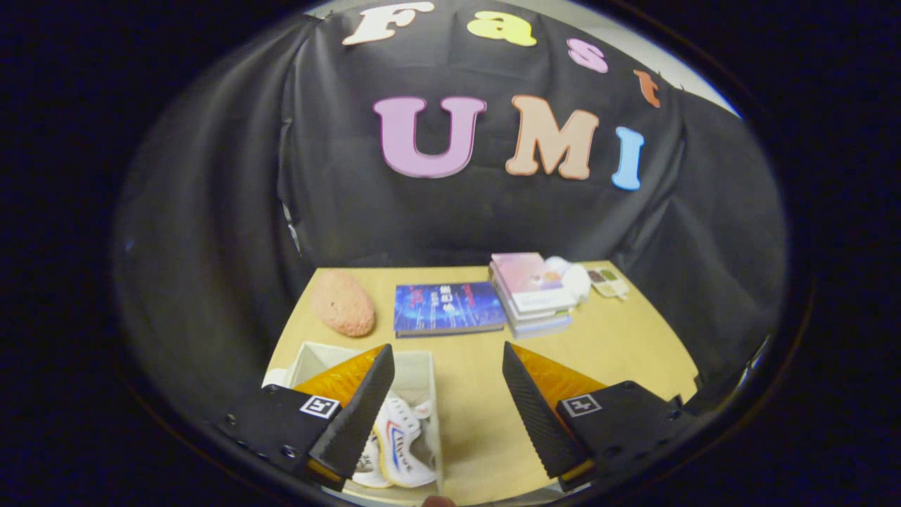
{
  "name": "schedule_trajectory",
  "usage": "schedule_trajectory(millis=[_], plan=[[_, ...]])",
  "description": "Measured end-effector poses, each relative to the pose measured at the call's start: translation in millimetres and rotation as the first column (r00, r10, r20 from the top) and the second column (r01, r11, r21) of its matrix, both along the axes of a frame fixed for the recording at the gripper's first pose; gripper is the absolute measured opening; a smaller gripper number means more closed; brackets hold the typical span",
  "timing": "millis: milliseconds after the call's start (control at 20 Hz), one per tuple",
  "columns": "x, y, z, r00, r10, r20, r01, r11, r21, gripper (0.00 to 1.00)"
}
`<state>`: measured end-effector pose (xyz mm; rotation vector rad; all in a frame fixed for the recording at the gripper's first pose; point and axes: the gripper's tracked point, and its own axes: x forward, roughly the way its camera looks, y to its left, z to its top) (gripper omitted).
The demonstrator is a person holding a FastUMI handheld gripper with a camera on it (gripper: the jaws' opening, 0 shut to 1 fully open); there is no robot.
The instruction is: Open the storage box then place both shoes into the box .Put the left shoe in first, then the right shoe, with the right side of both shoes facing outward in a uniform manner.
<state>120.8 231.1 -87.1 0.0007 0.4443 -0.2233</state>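
in the gripper view the claw (447, 394) hangs high above the near edge of the tabletop (619, 345), tipped forward and downward so its two fingers frame the wood below; the fingers stand well apart with nothing between them but bare tabletop, so it grips nothing. the white storage box (415, 370) sits at the near left, partly under the left finger, its top open, and white shoes (398, 443) with red and blue marks lie inside it against the right wall. how many shoes are there, and which side faces outward, cannot be told, since the left finger hides much of the inside. judging by that, the box stands near the edge to give an easy drop from above, and the placing looks largely done. a white scrap, perhaps cloth, peeps out just left of the box. further off, a pink oval lump (343, 303) lies at the far left, a blue book (447, 308) lies flat beside it, a stack of books (531, 292) stands to its right with a white bundle (570, 276) touching it, and a small packet (609, 282) lies nearest the far right corner. these seem parked well apart from the box, out of the working lane.
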Motion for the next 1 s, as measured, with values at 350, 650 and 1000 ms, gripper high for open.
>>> schedule_trajectory(millis=[350, 650, 1000], plan=[[12.9, -98.8, 75.2, 0.971, 0.056, 0.231, -0.044, 0.997, -0.057, 0.98], [-2.1, -137.1, 145.2, 0.877, 0.207, 0.434, -0.196, 0.978, -0.072, 0.98], [-51.9, -170.9, 172.1, 0.784, 0.288, 0.550, -0.314, 0.948, -0.050, 0.97]])
